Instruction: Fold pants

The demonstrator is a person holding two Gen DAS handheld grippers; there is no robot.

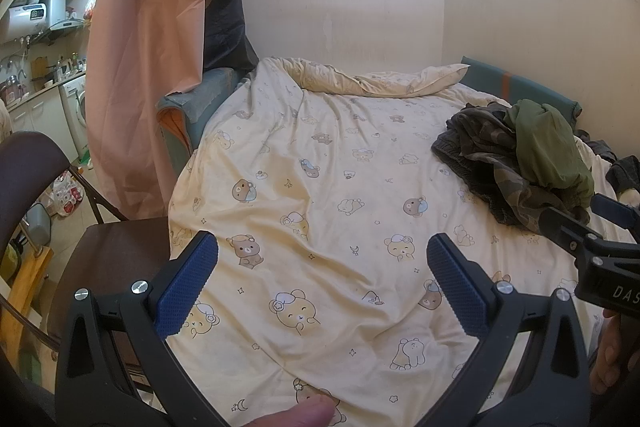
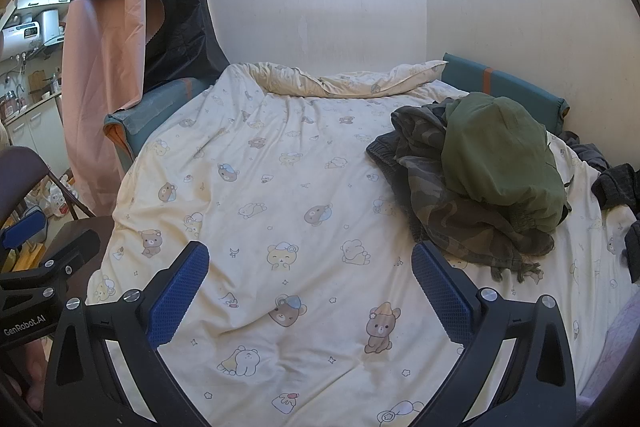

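While crumpled, camouflage pants (image 2: 460,187) lie heaped under green cloth (image 2: 500,163).

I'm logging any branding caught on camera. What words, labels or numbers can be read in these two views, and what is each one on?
"GenRobot.AI": on the black body of the left tongs, seen in the right wrist view.
"DAS": on the black body of the right tongs, cut off by the frame edge in the left wrist view.
Digital display on the white water heater: digits too blurred to read.
Bedsheet: cartoon bears only, no text.
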